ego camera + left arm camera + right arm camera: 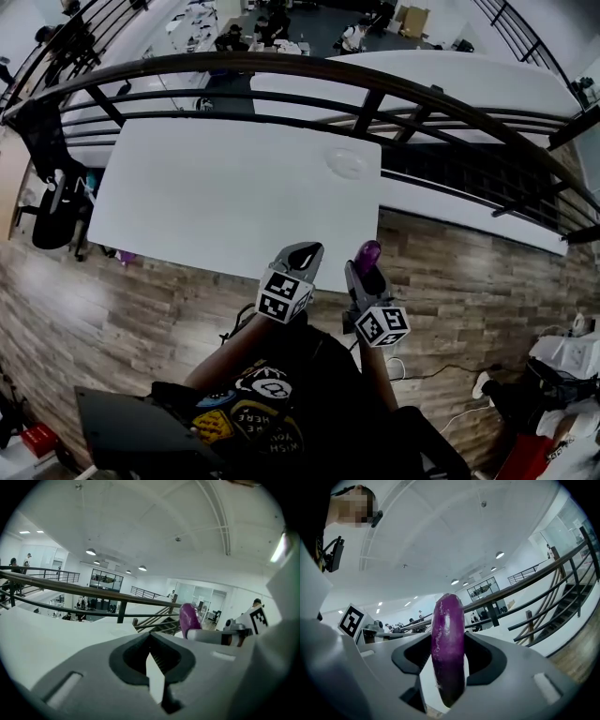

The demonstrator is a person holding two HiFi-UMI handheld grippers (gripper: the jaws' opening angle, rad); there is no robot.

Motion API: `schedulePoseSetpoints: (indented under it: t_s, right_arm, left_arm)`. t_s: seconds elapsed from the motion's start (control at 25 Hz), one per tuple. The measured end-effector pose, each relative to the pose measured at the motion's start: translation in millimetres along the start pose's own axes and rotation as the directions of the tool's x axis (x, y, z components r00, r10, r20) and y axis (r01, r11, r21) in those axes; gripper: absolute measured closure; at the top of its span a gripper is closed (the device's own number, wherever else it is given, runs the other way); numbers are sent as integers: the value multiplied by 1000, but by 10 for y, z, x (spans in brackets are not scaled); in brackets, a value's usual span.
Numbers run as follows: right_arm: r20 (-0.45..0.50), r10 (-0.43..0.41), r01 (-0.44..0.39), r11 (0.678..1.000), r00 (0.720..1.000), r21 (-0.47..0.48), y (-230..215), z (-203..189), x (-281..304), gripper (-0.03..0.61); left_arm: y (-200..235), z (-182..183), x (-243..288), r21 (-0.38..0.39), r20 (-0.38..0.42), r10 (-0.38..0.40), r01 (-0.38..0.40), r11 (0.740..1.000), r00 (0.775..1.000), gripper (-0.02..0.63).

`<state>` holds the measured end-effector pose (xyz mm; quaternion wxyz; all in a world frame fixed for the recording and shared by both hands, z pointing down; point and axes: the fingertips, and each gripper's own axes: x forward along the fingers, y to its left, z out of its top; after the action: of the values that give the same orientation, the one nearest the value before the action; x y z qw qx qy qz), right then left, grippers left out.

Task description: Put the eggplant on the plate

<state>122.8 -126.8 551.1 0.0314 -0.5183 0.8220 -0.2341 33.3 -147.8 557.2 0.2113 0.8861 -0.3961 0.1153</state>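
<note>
Right gripper (449, 660) clamps the upright eggplant (448, 634), left gripper (155, 670) closed on nothing; only the head view shows the plate (348, 163) lying on the white table (206, 197).

Purple eggplant (448, 639) held upright in the right gripper (449, 667), white plate (348, 162) well ahead.
The glossy eggplant stands on end, pinched between the jaws with its rounded tip above them. The plate lies flat, far beyond both tongs.

White table (216, 197) on wood floor (469, 272), w/ white plate (347, 162) near its far-right corner.
</note>
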Motion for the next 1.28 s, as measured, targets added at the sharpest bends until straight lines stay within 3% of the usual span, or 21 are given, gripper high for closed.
schedulePoseSetpoints:
  t_s: [0.2, 0.6, 0.92, 1.04, 1.12, 1.2, 1.28]
  right_arm:
    - [-23, -30, 30, 999, 999, -23, -107, 145, 557, 360]
    - [-99, -44, 36, 996, 994, -85, -311, 118, 1271, 360]
    - [-243, -20, -46, 965, 970, -259, -1268, -143, 2049, 360]
    - [-347, -32, -95, 934, 937, -343, -1679, -231, 2389, 360]
    - [-432, -51, -148, 897, 901, -416, -1937, -334, 2640, 360]
    - [-531, -88, -226, 837, 843, -498, -2166, -496, 2934, 360]
    - [-634, -142, -332, 753, 760, -568, -2334, -687, 3212, 360]
  left_arm:
    - [425, 262, 245, -3, -13, -33, 33, 999, 999, 609]
    - [981, 319, 636, -37, -75, -60, 58, 998, 995, 609]
    - [1281, 236, 1358, 23, -70, 8, -7, 1000, 998, 609]
    - [1296, 273, 1603, 8, -77, 37, -37, 999, 996, 609]
    - [1298, 315, 1685, -1, -76, 54, -54, 999, 996, 609]
    - [1343, 359, 1692, -12, -68, 70, -71, 997, 995, 609]
    - [1409, 379, 1639, -28, -58, 93, -95, 995, 994, 609]
